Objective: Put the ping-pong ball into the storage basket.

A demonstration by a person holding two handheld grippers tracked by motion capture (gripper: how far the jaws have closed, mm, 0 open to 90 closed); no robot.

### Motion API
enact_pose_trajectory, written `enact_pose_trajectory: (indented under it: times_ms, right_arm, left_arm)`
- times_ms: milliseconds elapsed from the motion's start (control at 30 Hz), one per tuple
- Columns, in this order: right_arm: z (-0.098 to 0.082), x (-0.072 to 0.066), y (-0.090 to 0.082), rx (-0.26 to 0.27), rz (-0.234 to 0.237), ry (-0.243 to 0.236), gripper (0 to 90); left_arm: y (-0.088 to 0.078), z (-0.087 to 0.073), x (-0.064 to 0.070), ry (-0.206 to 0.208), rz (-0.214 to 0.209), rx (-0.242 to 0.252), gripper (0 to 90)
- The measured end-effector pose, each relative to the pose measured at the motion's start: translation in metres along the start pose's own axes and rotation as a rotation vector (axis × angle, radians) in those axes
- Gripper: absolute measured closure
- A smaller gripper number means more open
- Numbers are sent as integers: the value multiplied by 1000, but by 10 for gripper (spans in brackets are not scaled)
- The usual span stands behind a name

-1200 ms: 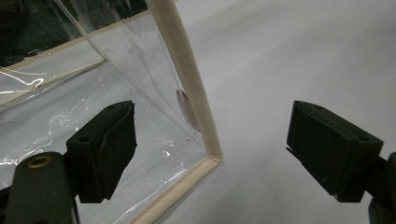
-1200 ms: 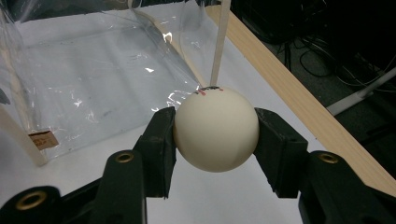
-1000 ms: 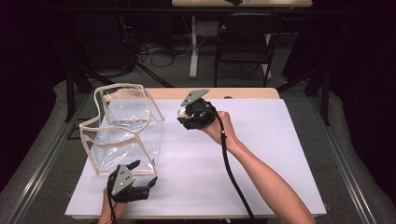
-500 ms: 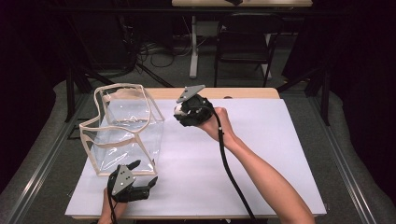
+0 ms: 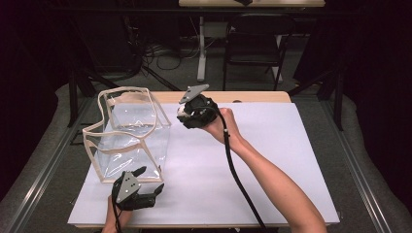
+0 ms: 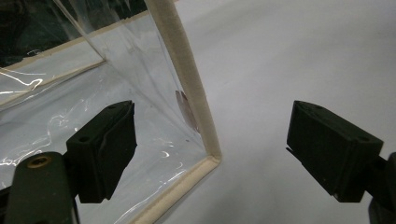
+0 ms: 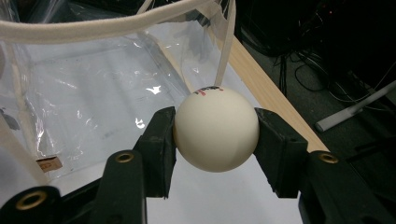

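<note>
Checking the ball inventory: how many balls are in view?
1. The white ball is clamped between the right gripper fingers, beside the clear bag. None visible inside the bag.

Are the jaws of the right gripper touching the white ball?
Touching. In the right gripper view, both black pads of the right gripper press against opposite sides of the white ball.

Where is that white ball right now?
The white ball is clamped between the jaws of the right gripper, held above the table's far side, just right of the clear plastic bag and near its open top.
</note>
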State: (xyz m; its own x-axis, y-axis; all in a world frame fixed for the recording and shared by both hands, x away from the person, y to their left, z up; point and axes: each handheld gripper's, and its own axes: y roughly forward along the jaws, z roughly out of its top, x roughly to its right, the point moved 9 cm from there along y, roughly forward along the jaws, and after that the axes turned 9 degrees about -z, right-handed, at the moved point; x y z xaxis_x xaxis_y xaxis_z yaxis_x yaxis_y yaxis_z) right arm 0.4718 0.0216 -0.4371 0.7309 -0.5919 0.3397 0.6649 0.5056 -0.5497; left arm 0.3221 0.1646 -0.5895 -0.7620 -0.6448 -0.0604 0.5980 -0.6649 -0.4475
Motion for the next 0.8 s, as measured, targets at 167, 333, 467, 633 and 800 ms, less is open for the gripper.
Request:
enact_pose_trajectory:
  times_ms: [167, 333, 467, 633, 800]
  right_arm:
    - [7, 0, -1, 4, -2, -4, 508]
    - [14, -1, -2, 8, -2, -13, 509]
    - [19, -2, -3, 15, -3, -12, 509]
    - [25, -2, -4, 22, -4, -20, 508]
    - [31, -2, -5, 31, -2, -25, 509]
  left_arm:
    - [0, 0, 0, 0, 0, -1, 160]
    - [0, 0, 0, 0, 0, -1, 160]
    - [-1, 0, 0, 1, -2, 0, 160]
    - [-1, 0, 0, 1, -3, -1, 160]
    - [-1, 0, 0, 1, -3, -1, 160]
